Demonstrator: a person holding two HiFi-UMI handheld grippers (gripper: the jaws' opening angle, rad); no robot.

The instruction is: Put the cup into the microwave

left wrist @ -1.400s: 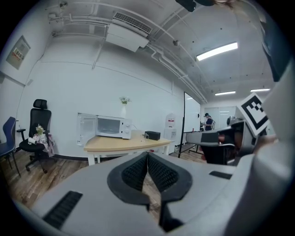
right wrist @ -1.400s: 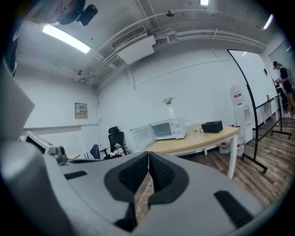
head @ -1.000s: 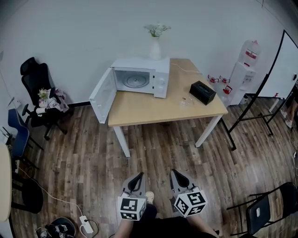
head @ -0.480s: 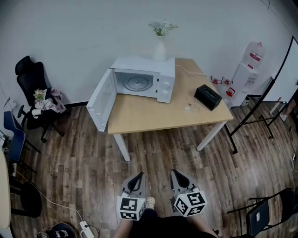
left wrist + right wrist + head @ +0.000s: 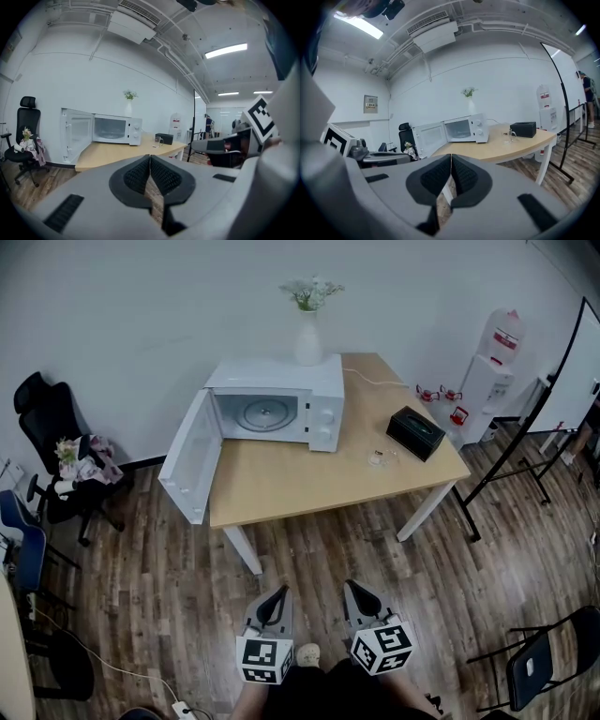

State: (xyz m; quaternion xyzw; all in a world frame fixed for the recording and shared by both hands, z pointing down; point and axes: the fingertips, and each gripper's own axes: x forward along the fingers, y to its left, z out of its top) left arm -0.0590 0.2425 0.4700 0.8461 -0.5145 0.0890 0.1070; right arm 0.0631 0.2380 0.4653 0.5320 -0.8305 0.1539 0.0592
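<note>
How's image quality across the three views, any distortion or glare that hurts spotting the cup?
Head view: evenly lit and sharp, fisheye bows the room's edges; the clear cup is tiny and faint on the table. Left gripper view: round black vignette, ceiling light blown out. Right gripper view: same vignette, a bright light strip at top left; the cup reads a bit clearer here.
</note>
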